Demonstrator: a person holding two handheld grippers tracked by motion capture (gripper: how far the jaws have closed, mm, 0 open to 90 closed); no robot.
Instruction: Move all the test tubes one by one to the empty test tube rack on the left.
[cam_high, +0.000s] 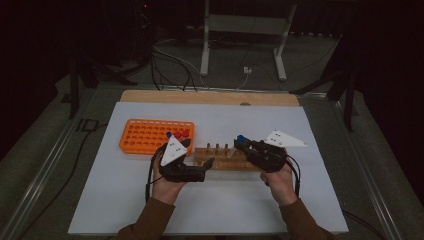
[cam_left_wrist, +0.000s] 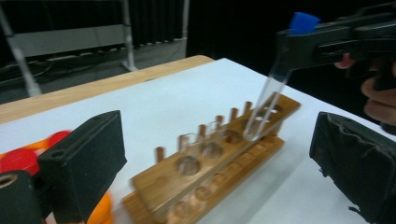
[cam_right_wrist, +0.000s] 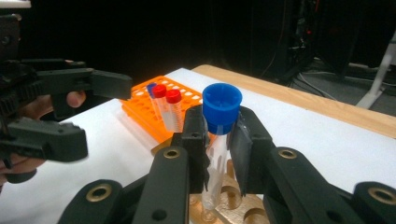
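Dark surroundings frame a white counter (cam_high: 125, 200) carrying an orange rack (cam_high: 150, 136) and a wooden tube rack (cam_left_wrist: 210, 163). The right gripper (cam_right_wrist: 219, 140) has its fingers closed on a clear tube with a blue cap (cam_right_wrist: 222, 108), gripped just below the cap. In the left gripper view, the tube's long axis is tilted: the cap leans toward the right hand, and the lower end touches or just enters a hole near the wooden rack's far end. Judgement: seating requires bringing the tube upright over that hole, then lowering. The left gripper (cam_high: 207, 167) holds its fingers wide apart and empty, beside the rack's near end.
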